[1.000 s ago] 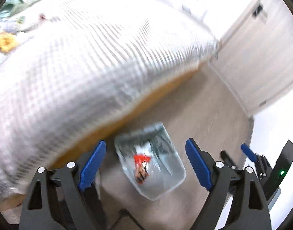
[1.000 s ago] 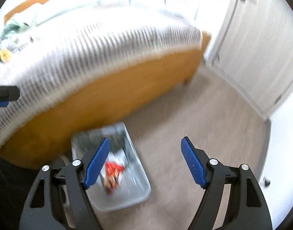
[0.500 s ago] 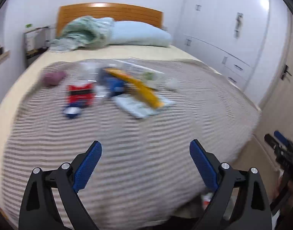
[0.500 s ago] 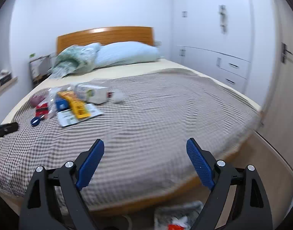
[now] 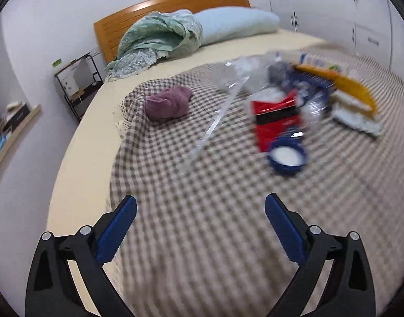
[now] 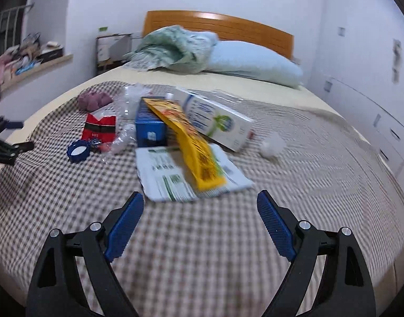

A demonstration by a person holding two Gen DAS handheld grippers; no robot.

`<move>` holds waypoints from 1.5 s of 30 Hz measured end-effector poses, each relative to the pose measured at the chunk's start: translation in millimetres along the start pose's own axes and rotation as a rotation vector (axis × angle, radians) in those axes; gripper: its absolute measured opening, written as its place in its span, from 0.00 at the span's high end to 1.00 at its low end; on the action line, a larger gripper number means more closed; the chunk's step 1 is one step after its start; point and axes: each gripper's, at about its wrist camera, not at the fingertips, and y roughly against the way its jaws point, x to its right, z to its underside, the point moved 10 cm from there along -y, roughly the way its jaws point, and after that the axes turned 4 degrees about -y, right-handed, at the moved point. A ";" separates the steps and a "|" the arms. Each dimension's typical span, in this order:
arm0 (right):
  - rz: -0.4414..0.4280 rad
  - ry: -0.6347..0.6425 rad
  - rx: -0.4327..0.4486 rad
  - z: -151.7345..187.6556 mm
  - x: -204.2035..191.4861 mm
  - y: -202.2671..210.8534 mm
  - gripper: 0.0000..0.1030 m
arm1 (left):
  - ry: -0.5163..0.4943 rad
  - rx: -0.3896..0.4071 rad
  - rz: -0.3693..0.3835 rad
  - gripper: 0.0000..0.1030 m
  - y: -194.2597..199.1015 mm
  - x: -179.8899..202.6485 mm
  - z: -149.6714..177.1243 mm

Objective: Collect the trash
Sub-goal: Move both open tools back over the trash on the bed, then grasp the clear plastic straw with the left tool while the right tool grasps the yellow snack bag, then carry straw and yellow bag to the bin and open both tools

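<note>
Even indoor light, motion blur, fisheye edges

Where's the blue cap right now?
The blue cap lies on the checked blanket at the left of the trash pile in the right wrist view, just in front of the red packet, left of the blue box.

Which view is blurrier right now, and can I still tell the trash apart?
Left wrist view: heavier motion smear; the red packet and blue cap are streaked, the purple cloth clearer. Right wrist view: milder blur; the yellow wrapper and white carton are readable. Both bend at the edges.
</note>
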 end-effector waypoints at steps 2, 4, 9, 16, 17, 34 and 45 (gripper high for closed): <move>-0.022 0.038 -0.008 -7.3 -8.9 -16.8 0.19 | -0.038 -0.011 0.028 0.17 -19.8 -5.0 -6.2; -0.043 0.075 -0.016 -13.4 -17.7 -29.9 0.19 | -0.047 -0.032 0.078 0.25 -40.2 -13.4 -9.4; -0.062 0.105 -0.048 -19.0 -22.7 -62.0 0.33 | -0.040 -0.108 0.159 0.53 -84.1 -16.8 -8.7; -0.062 0.029 -0.114 -14.4 -4.1 -99.0 0.52 | -0.071 -0.139 0.214 0.64 -102.6 -2.2 -13.6; -0.059 0.028 -0.122 -13.8 -2.1 -103.9 0.53 | -0.062 -0.149 0.231 0.72 -105.7 -1.3 -14.5; -0.075 0.001 -0.066 -39.1 15.3 -72.8 0.82 | 0.044 -0.204 0.295 0.98 -5.2 18.8 -20.4; -0.037 -0.114 -0.004 -33.0 72.1 3.9 0.83 | 0.139 -0.156 0.270 0.98 66.9 50.0 -48.3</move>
